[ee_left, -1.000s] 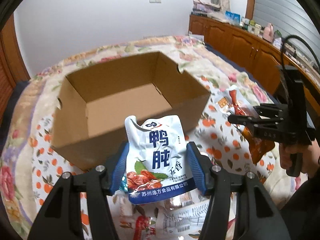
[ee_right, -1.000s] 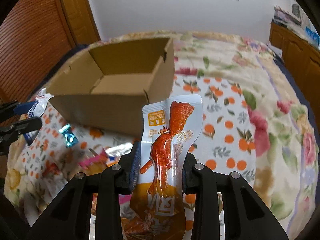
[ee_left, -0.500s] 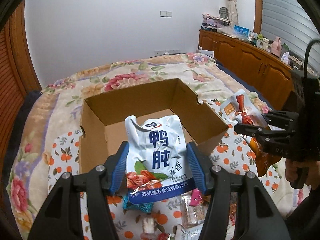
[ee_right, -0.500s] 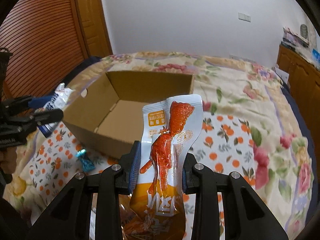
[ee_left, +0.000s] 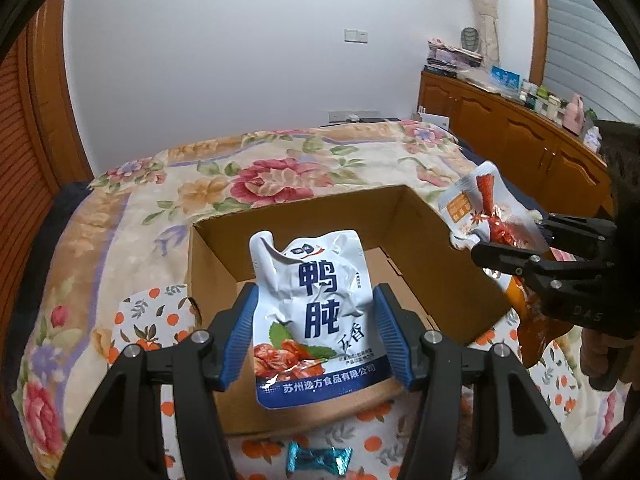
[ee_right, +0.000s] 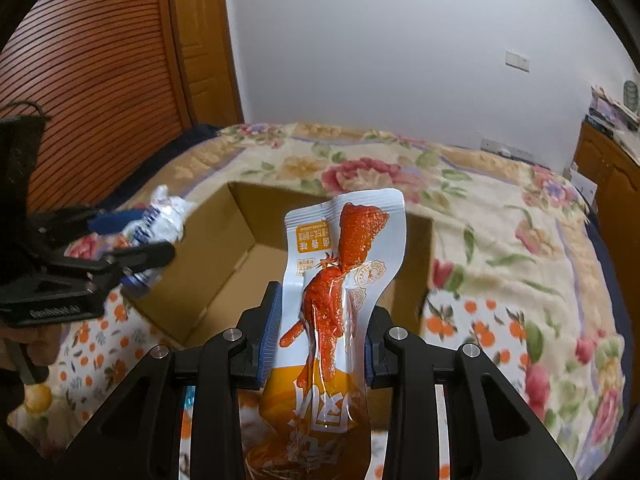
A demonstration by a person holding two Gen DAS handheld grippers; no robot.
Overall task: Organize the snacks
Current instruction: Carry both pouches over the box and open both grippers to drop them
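Two grippers: both loaded, both held over the box
left gripper [ee_left: 316, 330]: blue pads clamped on white pouch [ee_left: 314, 312], upright, above near wall of box [ee_left: 440, 264]
right gripper [ee_right: 320, 334]: pads pinching orange pouch [ee_right: 336, 300], upright, over near edge
box: open cardboard, on floral bedspread [ee_left: 132, 216]
candy [ee_left: 318, 458]: teal wrapper, on bedspread just before box

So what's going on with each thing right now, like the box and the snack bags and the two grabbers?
Cardboard box: open at the top, no snacks visible inside, sitting on the bed.
White and blue pouch: sealed, crinkled, held up.
Orange pouch: sealed, held up.
Left gripper: shut on the white and blue pouch.
Right gripper: shut on the orange pouch.
Blue wrapped candy: wrapped, lying on the flowered bedspread.
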